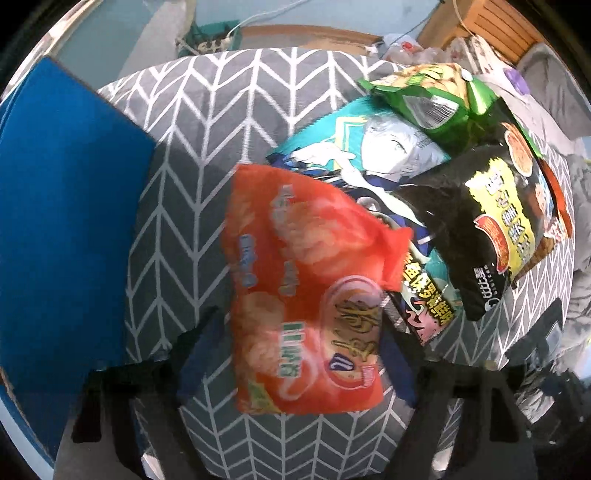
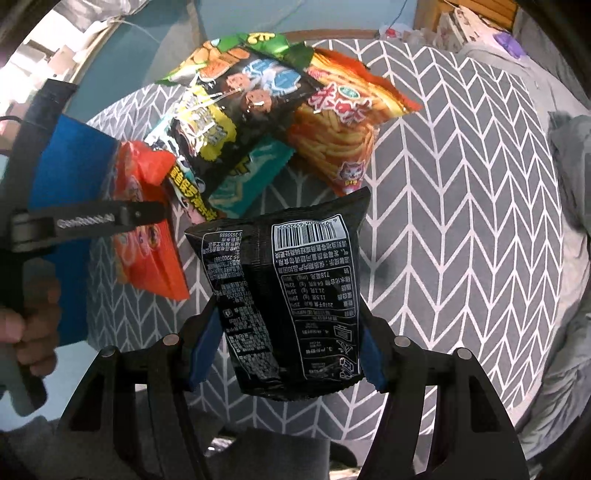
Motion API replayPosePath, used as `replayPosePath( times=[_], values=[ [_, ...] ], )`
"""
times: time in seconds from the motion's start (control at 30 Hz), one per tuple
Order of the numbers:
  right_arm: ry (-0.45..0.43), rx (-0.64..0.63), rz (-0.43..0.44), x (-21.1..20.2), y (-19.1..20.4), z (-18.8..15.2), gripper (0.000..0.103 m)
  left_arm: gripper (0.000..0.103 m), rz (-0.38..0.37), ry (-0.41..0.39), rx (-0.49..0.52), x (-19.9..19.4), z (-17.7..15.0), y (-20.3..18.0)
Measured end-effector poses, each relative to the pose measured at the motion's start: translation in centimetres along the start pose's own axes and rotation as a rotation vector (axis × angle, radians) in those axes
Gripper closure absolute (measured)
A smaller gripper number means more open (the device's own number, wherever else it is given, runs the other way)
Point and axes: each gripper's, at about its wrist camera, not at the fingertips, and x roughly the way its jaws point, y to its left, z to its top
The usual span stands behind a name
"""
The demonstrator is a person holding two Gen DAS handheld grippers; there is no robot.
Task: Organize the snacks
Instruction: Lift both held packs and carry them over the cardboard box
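Observation:
My left gripper (image 1: 295, 354) is shut on an orange-red snack bag (image 1: 303, 295) and holds it above the grey chevron table (image 1: 207, 122); the bag also shows in the right wrist view (image 2: 147, 221). My right gripper (image 2: 286, 328) is shut on a black snack bag (image 2: 291, 295), its printed back and barcode facing me. Behind lies a pile: a teal anime bag (image 1: 369, 147), a green bag (image 1: 432, 96), a black-and-yellow bag (image 1: 498, 221), and an orange fries bag (image 2: 347, 125).
A blue board (image 1: 66, 221) stands at the table's left edge. A grey cloth (image 2: 569, 221) lies to the right of the table. A wooden crate and clutter (image 1: 491, 29) sit behind the table. The left gripper's body (image 2: 85, 221) crosses the right wrist view at the left.

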Motion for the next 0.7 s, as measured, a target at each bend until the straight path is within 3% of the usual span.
replayPosePath(
  times=[0.07, 0.3, 0.37, 0.7],
  values=[
    [-0.002, -0.003, 0.001, -0.9, -0.3, 0.4, 0.038, 0.039, 0.007, -0.004, 0.02, 0.2, 0.0, -0.4],
    [-0.006, -0.009, 0.004, -1.6, 0.8, 0.9, 0.038, 0.047, 0.021, -0.031, 0.085, -0.7, -1.5, -1.1],
    [-0.007, -0.013, 0.005, -1.9, 1.2, 0.9, 0.038, 0.054, 0.015, -0.032, 0.087, -1.0, -1.8, -1.0],
    [-0.019, -0.054, 0.021, -3.8, 3.6, 2.7, 0.038, 0.055, -0.02, -0.052, 0.066, -3.7, -3.1, 0.9]
  ],
)
